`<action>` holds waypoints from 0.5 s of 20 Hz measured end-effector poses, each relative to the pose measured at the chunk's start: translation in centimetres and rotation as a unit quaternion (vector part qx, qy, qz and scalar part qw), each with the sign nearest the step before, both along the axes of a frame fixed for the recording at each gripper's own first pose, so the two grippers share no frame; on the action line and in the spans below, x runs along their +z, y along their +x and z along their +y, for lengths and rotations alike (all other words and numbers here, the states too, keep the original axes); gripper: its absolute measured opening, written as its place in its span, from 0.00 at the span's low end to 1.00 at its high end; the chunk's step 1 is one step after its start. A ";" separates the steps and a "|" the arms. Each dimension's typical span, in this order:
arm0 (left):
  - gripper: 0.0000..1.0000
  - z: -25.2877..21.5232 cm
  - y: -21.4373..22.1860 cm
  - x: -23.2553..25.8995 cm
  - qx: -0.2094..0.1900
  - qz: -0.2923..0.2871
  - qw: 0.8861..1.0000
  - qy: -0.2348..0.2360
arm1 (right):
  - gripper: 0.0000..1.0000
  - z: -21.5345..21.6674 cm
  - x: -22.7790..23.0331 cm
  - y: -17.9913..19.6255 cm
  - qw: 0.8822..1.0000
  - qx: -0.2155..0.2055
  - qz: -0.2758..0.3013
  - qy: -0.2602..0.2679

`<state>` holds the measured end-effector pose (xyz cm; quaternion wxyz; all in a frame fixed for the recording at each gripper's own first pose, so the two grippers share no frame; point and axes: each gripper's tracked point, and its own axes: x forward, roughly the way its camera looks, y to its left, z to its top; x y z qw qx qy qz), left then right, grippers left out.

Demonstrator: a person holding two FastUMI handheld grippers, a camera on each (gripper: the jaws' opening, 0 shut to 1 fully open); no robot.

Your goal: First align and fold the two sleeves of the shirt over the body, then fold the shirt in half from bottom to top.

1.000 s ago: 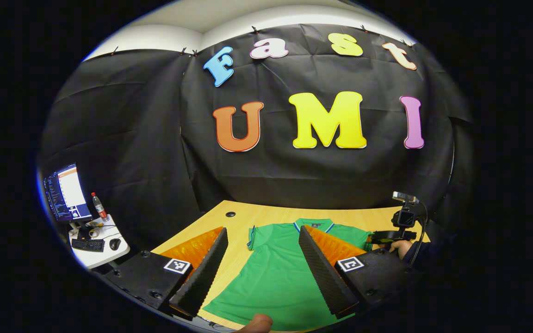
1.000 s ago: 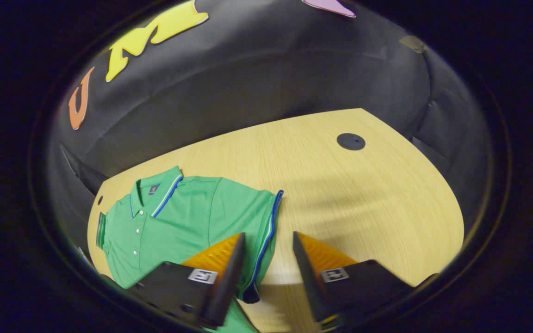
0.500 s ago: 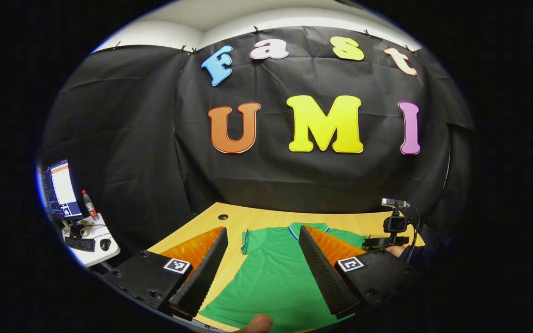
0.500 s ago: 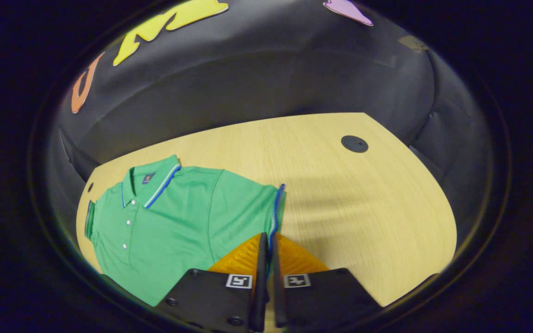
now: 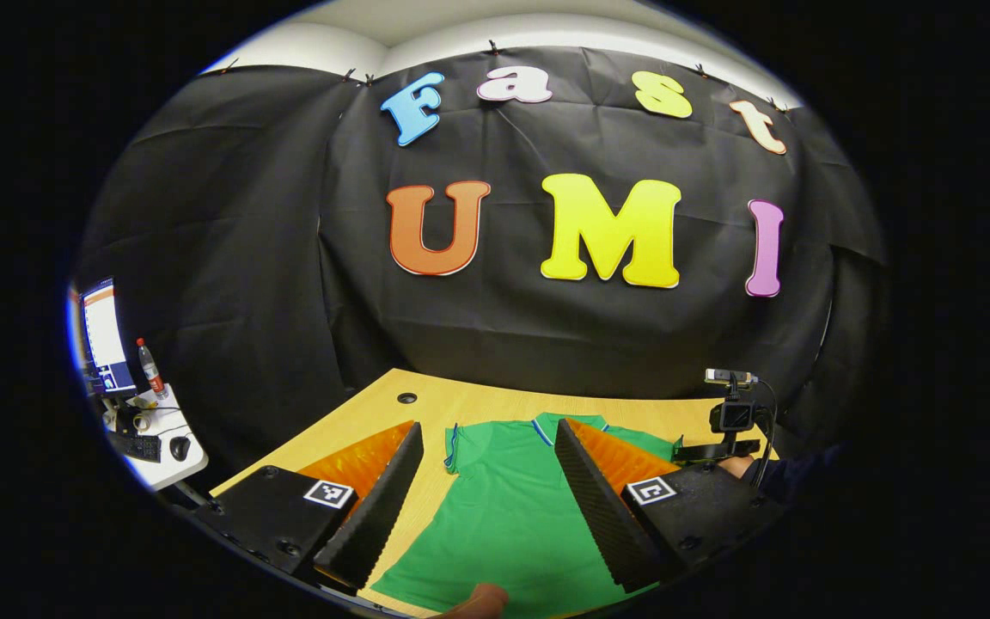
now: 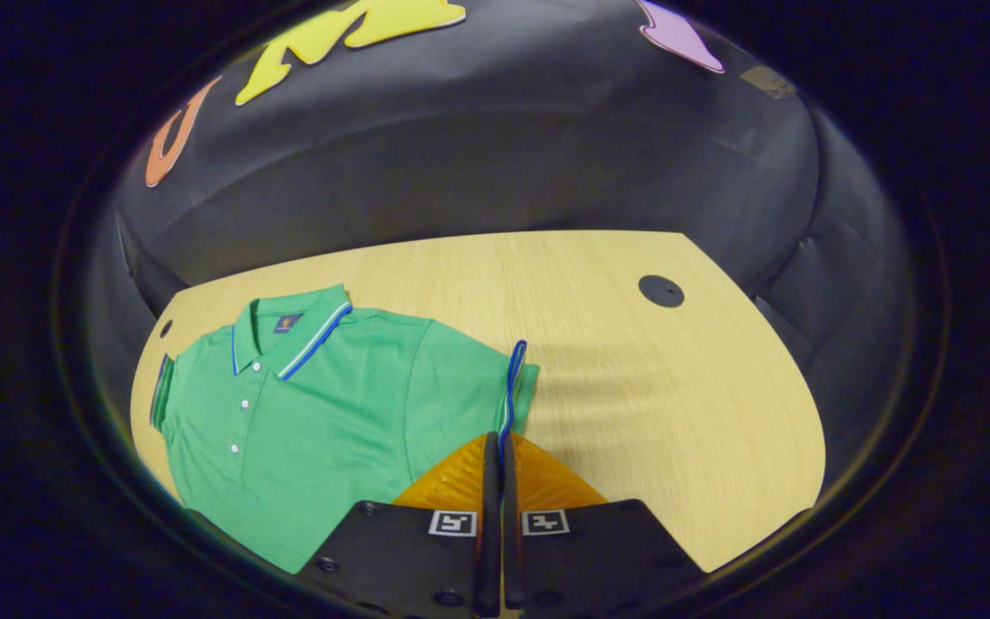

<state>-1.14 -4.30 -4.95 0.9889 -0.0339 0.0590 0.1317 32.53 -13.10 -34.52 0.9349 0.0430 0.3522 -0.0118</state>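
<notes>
A green polo shirt (image 6: 306, 413) with blue-and-white trim lies face up on the wooden table (image 6: 632, 387), collar toward the wall. My right gripper (image 6: 497, 438) is shut on the blue-trimmed cuff of one sleeve (image 6: 512, 387), which stands up a little off the table. In the left gripper view, my left gripper (image 5: 488, 427) hangs open above the shirt's lower body (image 5: 504, 516), with nothing between its fingers. The right gripper (image 5: 731, 430) and the hand (image 5: 736, 467) holding it show at the shirt's far right side. The shirt's other sleeve (image 5: 454, 443) lies flat.
A black cable grommet (image 6: 661, 291) sits in the table right of the shirt; another grommet (image 5: 407, 398) is near the far left corner. A side desk (image 5: 151, 430) with a monitor, bottle, keyboard and mouse stands at the left. A fingertip (image 5: 478, 597) shows at the bottom edge.
My right gripper went from open around the sleeve cuff to shut on it, and the cuff has risen slightly. My left gripper stays open and has drifted a little.
</notes>
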 end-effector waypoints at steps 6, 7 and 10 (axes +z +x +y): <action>0.99 1.9 0.7 0.2 -0.009 -0.007 1.000 -0.011 | 0.04 1.6 4.1 0.8 0.999 0.024 -0.039 -0.030; 0.99 2.2 0.8 0.1 -0.010 -0.006 1.000 -0.012 | 0.04 2.3 4.5 0.8 0.998 0.036 -0.045 -0.036; 0.99 3.4 0.8 -0.3 -0.006 -0.005 1.000 -0.017 | 0.01 4.2 5.5 1.0 0.991 0.093 -0.063 -0.075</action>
